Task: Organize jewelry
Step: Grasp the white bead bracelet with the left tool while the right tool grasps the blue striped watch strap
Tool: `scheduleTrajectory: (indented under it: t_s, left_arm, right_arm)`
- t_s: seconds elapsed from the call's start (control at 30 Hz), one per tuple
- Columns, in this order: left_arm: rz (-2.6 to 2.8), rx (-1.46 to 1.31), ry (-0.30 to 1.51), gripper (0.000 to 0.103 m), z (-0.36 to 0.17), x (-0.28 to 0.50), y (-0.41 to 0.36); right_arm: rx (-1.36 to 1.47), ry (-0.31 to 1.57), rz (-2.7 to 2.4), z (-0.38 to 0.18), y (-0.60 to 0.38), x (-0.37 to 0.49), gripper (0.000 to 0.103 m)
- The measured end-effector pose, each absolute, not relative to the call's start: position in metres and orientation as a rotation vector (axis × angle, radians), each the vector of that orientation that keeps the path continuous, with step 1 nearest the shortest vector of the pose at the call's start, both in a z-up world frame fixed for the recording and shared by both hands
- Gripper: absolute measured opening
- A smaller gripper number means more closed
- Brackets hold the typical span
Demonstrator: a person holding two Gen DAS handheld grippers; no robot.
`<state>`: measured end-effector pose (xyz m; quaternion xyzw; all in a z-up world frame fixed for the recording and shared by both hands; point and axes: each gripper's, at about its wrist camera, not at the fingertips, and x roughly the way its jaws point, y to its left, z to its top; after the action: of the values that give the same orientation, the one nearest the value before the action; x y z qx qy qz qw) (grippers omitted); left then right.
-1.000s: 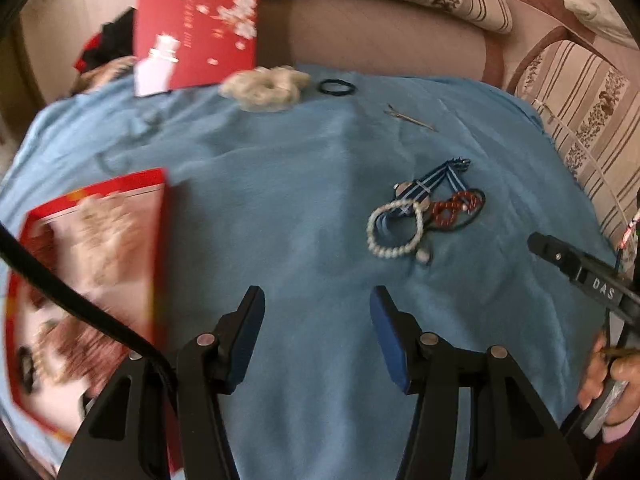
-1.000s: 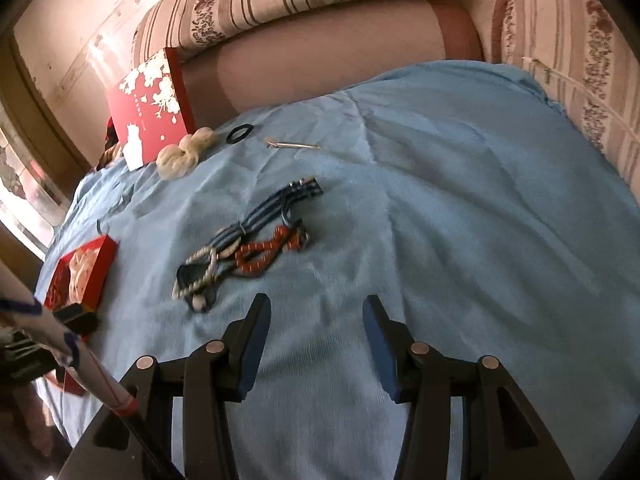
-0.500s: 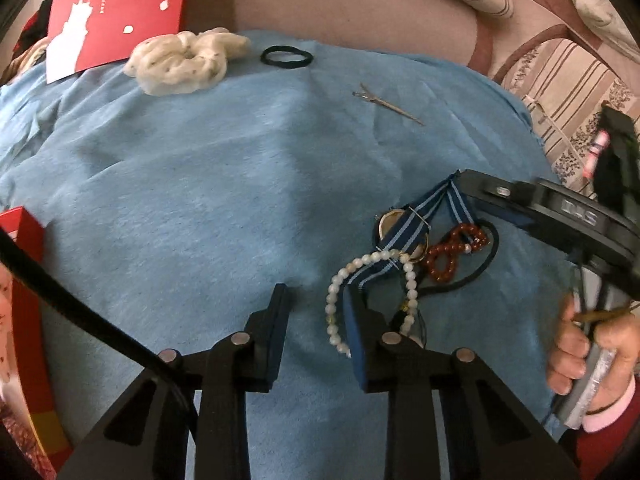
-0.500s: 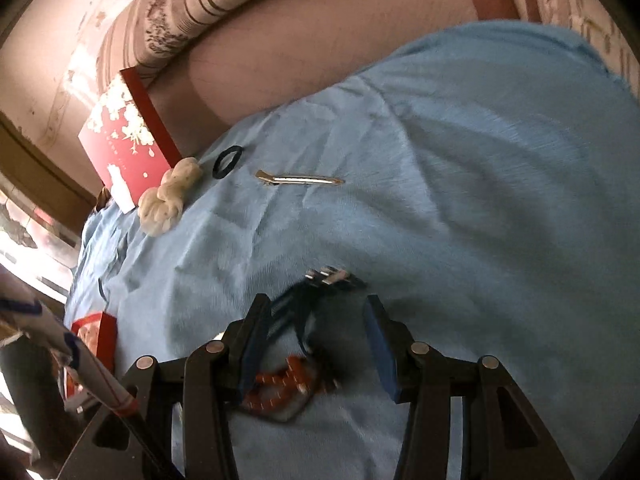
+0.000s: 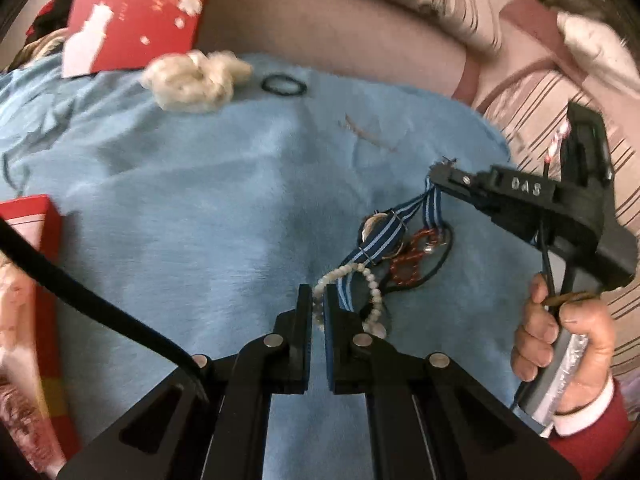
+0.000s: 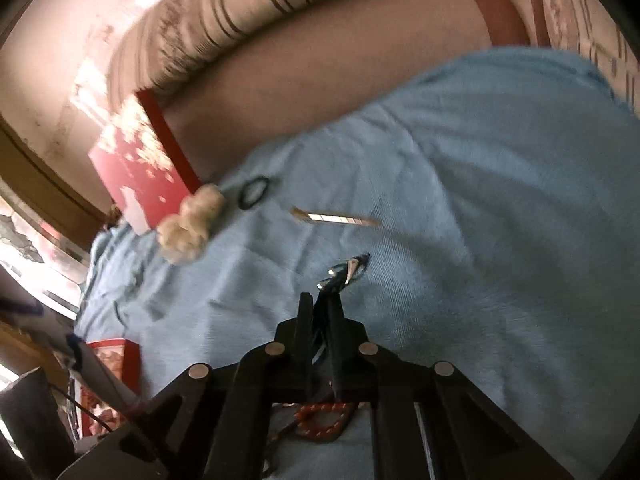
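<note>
A tangle of jewelry lies on the blue cloth [image 5: 200, 208]: a white pearl bracelet [image 5: 372, 280], a watch with a blue striped strap [image 5: 384, 236] and a red bead bracelet [image 5: 408, 260]. My left gripper [image 5: 319, 304] is shut on the pearl bracelet's near side. My right gripper [image 6: 320, 312] is shut on the far end of the striped strap; its buckle [image 6: 344, 272] sticks out past the fingertips. It shows in the left wrist view [image 5: 436, 174] at that strap end. The red beads [image 6: 324, 420] lie under the right gripper.
A red open box [image 5: 28, 280] sits at the left edge. A red lid [image 5: 136, 12] leans on the sofa back. A cream scrunchie [image 5: 192, 80], a black hair tie [image 5: 284, 86] and a metal hair clip [image 6: 336, 218] lie at the far side.
Both grippers moved onto the jewelry pile and shut: the left on the pearl bracelet, the right on the strap end. The strap is pulled straighter.
</note>
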<state>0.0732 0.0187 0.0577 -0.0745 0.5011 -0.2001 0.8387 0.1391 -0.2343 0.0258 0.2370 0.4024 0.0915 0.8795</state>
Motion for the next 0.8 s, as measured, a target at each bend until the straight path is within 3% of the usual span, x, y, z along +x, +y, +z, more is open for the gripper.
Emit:
scheduleTrajectory:
  t_s: [0.03, 0.37, 0.4, 0.47, 0.5, 0.53, 0.8]
  left_arm:
    - [-0.421, -0.160, 1.048, 0.005, 0.065, 0.069, 0.023]
    - [-0.363, -0.152, 0.993, 0.005, 0.102, 0.022, 0.072]
    - [-0.362, -0.158, 1.005, 0.005, 0.098, 0.020, 0.074]
    - [-0.363, -0.178, 1.026, 0.005, 0.090, 0.017, 0.077]
    - [-0.372, -0.188, 1.036, 0.005, 0.086, 0.015, 0.078]
    - [-0.386, -0.196, 1.043, 0.005, 0.081, 0.014, 0.078]
    - [-0.341, -0.206, 1.110, 0.005, 0.044, 0.022, 0.089]
  right_arm:
    - [0.491, 0.822, 0.194, 0.033, -0.235, 0.134, 0.001]
    - [0.372, 0.737, 0.212, 0.087, -0.237, 0.075, 0.002]
    - [0.365, 0.746, 0.205, 0.083, -0.239, 0.074, 0.005]
    - [0.397, 0.789, 0.193, 0.071, -0.246, 0.077, 0.024]
    - [0.414, 0.801, 0.189, 0.067, -0.249, 0.077, 0.043]
    - [0.440, 0.822, 0.177, 0.060, -0.252, 0.081, 0.050]
    - [0.483, 0.946, 0.122, 0.011, -0.247, 0.141, 0.050]
